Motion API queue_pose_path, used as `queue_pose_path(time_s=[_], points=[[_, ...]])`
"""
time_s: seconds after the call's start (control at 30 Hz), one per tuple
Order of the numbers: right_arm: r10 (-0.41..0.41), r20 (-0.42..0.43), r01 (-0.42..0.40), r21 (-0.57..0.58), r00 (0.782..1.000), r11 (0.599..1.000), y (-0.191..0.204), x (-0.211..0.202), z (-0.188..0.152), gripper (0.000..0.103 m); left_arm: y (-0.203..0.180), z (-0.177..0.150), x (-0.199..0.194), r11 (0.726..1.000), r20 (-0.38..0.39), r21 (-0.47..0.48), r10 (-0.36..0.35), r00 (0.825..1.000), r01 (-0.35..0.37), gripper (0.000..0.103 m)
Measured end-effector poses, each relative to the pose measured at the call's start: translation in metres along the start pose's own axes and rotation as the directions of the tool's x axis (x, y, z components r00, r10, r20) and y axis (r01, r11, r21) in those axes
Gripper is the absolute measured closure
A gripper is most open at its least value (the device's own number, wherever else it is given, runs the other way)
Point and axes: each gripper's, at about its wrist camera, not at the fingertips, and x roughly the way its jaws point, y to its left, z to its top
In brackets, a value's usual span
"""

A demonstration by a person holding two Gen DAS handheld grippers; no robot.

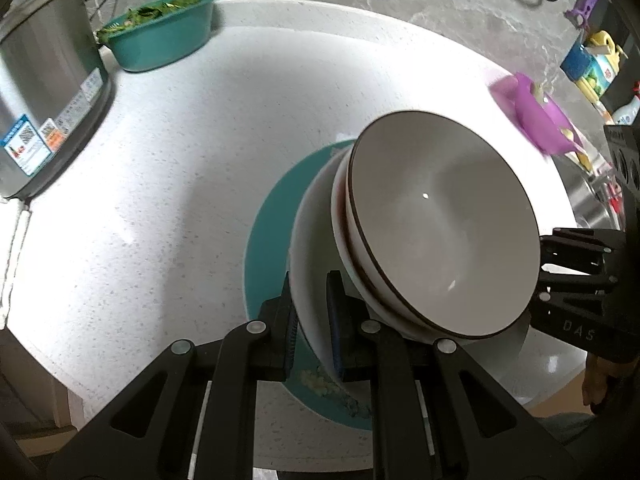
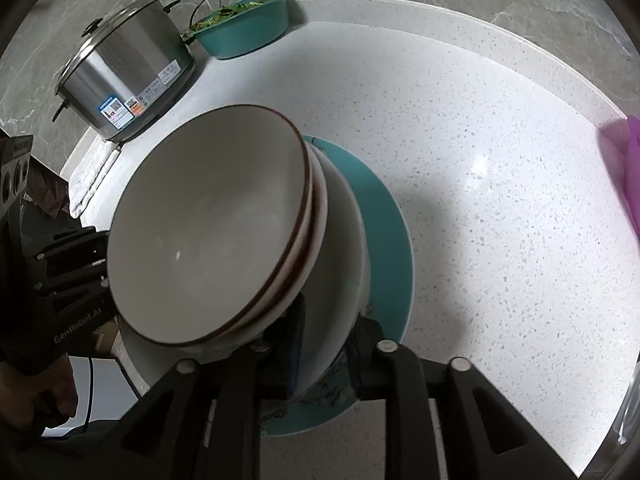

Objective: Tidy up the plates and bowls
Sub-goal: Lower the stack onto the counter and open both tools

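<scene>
A stack of two white bowls with dark brown rims (image 1: 440, 220) (image 2: 208, 220) sits on a white plate (image 1: 308, 240) (image 2: 344, 240). A teal plate (image 1: 268, 240) (image 2: 392, 232) lies under it on the white counter. My left gripper (image 1: 312, 320) is shut on the white plate's rim from one side. My right gripper (image 2: 328, 344) is shut on the white plate's rim from the other side; it also shows in the left wrist view (image 1: 576, 276). The stack looks tilted and held over the teal plate. Food scraps (image 1: 332, 392) lie on the teal plate.
A steel rice cooker (image 2: 124, 76) (image 1: 40, 92) and a teal basin of greens (image 2: 244, 28) (image 1: 160, 36) stand at the counter's back left. A purple strainer (image 1: 540, 116) (image 2: 628, 172) is at the right. Bottles (image 1: 592, 64) stand by the wall.
</scene>
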Motion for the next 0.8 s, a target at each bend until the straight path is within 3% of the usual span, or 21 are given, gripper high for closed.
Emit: queue_pose_path(time_s=[0.07, 0.13, 0.2, 0.23, 0.27, 0.3, 0.37, 0.5, 0.67, 0.8], points=[[-0.011, 0.007, 0.011, 0.005, 1.0, 1.0, -0.002, -0.003, -0.002, 0.067, -0.001, -0.002, -0.007, 1.0, 0.013, -0.008, 0.013, 1.0, -0.013, 0.089], [-0.009, 0.018, 0.009, 0.018, 1.0, 1.0, -0.006, -0.008, -0.006, 0.059, -0.002, -0.004, -0.015, 0.999, 0.028, -0.021, 0.034, 0.999, -0.033, 0.078], [-0.003, 0.042, 0.002, 0.018, 0.999, 1.0, -0.009, -0.018, -0.009, 0.05, -0.001, -0.007, -0.024, 0.996, 0.038, -0.043, 0.085, 0.996, -0.083, 0.054], [-0.018, 0.053, 0.017, 0.014, 0.998, 1.0, -0.01, -0.024, -0.01, 0.04, 0.001, -0.01, -0.029, 0.993, 0.043, -0.064, 0.105, 0.994, -0.102, 0.048], [-0.026, 0.067, 0.025, 0.012, 0.997, 1.0, -0.012, -0.03, -0.012, 0.037, 0.003, -0.012, -0.035, 0.989, 0.051, -0.09, 0.124, 0.991, -0.119, 0.038], [-0.023, 0.074, 0.023, 0.013, 0.997, 1.0, -0.015, -0.036, -0.013, 0.035, 0.004, -0.014, -0.042, 0.985, 0.065, -0.114, 0.136, 0.989, -0.128, 0.024], [-0.006, 0.089, 0.004, 0.016, 0.996, 1.0, -0.02, -0.046, -0.016, 0.02, 0.006, -0.018, -0.058, 0.979, 0.103, -0.143, 0.157, 0.982, -0.142, 0.0], [-0.011, 0.154, 0.01, 0.005, 0.988, 1.0, -0.021, -0.074, -0.013, 0.0, -0.001, -0.016, -0.081, 0.968, 0.131, -0.132, 0.232, 0.964, -0.215, 0.0], [-0.039, 0.212, 0.039, 0.002, 0.977, 0.999, -0.008, -0.098, -0.01, 0.0, -0.003, -0.013, -0.103, 0.967, 0.152, -0.116, 0.241, 0.958, -0.225, 0.0], [-0.089, 0.242, 0.083, 0.036, 0.966, 0.996, 0.012, -0.11, -0.016, 0.0, -0.002, -0.01, -0.121, 0.985, 0.192, -0.075, 0.166, 0.967, -0.154, 0.0]])
